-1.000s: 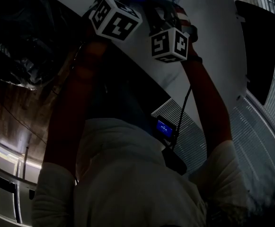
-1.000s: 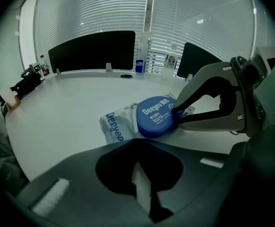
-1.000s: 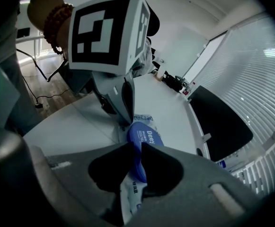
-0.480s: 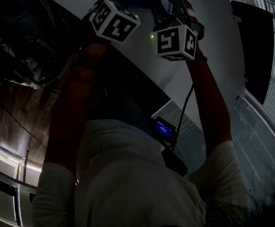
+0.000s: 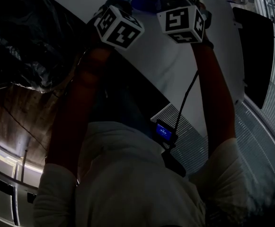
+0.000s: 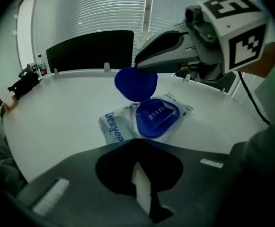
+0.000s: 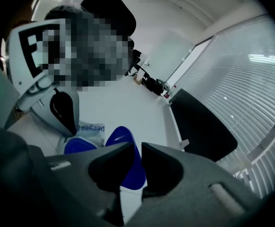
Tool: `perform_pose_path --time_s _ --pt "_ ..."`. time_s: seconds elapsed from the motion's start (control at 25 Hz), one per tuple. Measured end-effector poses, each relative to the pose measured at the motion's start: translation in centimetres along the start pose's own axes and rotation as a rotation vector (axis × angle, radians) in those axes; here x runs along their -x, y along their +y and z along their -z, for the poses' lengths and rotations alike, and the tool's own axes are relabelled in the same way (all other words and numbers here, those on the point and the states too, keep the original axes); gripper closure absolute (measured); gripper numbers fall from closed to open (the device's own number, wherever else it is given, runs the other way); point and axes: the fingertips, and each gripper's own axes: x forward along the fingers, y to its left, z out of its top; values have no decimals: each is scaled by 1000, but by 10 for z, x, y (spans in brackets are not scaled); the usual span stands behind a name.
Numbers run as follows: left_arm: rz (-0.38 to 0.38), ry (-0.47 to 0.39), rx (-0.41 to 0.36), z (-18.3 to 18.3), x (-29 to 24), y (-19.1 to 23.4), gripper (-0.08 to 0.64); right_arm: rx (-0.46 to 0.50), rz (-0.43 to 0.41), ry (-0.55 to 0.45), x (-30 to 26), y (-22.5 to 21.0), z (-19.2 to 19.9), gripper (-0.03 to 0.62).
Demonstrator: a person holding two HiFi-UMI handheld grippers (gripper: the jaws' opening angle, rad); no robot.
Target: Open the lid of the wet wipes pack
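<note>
Room: white table (image 6: 57, 112) backed by window blinds (image 6: 90, 8), black panel (image 6: 90, 48) at far edge. At frame centre wet wipes pack (image 6: 113, 129) laid flat, left gripper (image 6: 139, 183) closed on near white edge. Upright blue lid (image 6: 136, 83) clamped by right gripper (image 7: 137, 150), raised higher than before

The wet wipes pack (image 6: 113, 129) is soft white plastic film, a little crinkled, with a dull sheen. Its lid (image 6: 136, 83), at the pack's 12 o'clock, is hard blue plastic, smooth and glossy. The counter (image 6: 57, 112) looks white, smooth and matt. The right claw (image 7: 136, 149) is dark grey matt plastic.
</note>
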Motion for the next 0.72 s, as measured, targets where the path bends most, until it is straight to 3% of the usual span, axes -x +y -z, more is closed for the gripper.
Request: perform_pose_path --time_s 0.72 --pt "21 -32 31 0 1 1 557 -9 -127 137 -77 19 47 540"
